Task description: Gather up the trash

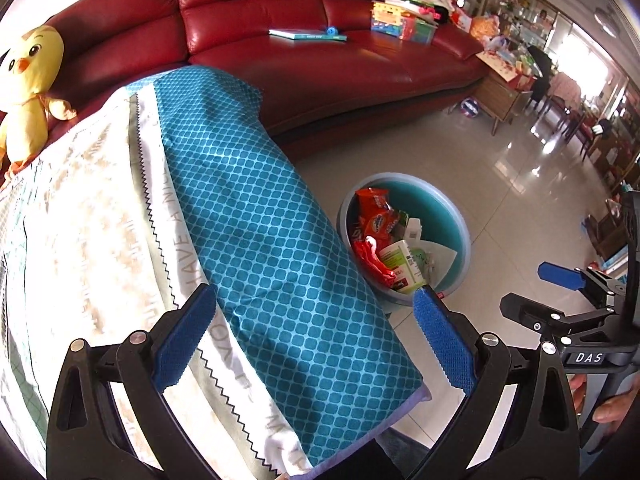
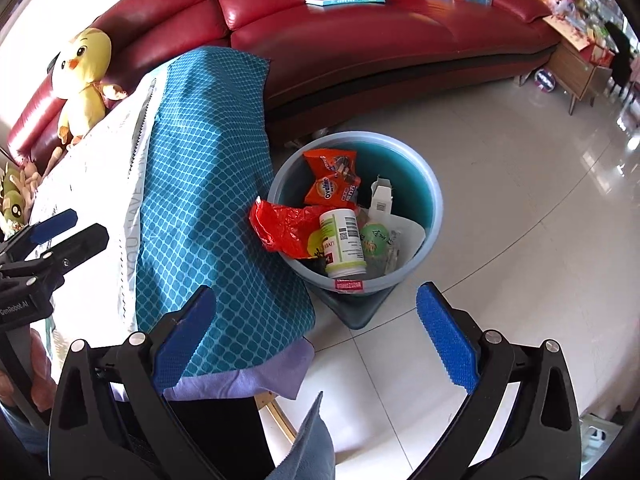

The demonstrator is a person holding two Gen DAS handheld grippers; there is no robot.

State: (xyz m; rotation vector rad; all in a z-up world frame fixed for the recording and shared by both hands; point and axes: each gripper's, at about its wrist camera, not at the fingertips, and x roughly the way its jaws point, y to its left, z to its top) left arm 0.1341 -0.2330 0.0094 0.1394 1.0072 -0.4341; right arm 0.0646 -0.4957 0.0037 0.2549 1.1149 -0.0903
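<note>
- The trash is sitting in a round blue bin (image 2: 434, 204) on the shiny tiled floor (image 2: 500, 280), just right of the cloth-covered table and in front of the sofa.
- A crinkly red plastic bag (image 2: 280, 226) is hanging over the bin's left rim.
- A white bottle (image 2: 344, 242) with a smooth label is lying in the near part of the bin.
- A shiny orange snack packet (image 2: 332, 180) is leaning at the far side, above the bottle.
- A small white carton (image 2: 381, 200) is standing to the right of the packet, and a round green thing (image 2: 374, 236) is lying beside the bottle.
- The right gripper (image 2: 316, 340) is hanging near the bin with its jaws spread wide and nothing between its bumpy blue pads (image 2: 448, 344).
- The left gripper (image 1: 312, 344) is hanging over the table edge, jaws also spread wide, gripping nothing.
- A soft tablecloth (image 2: 208, 184) with a teal diamond pattern and a white part is draping over the table.
- A smooth red leather sofa (image 2: 360, 40) is curving along the far side.
- A fluffy yellow chick toy (image 2: 82, 76) is sitting at the sofa's left end.
- A flat book (image 2: 344, 0) is lying on the sofa seat.
</note>
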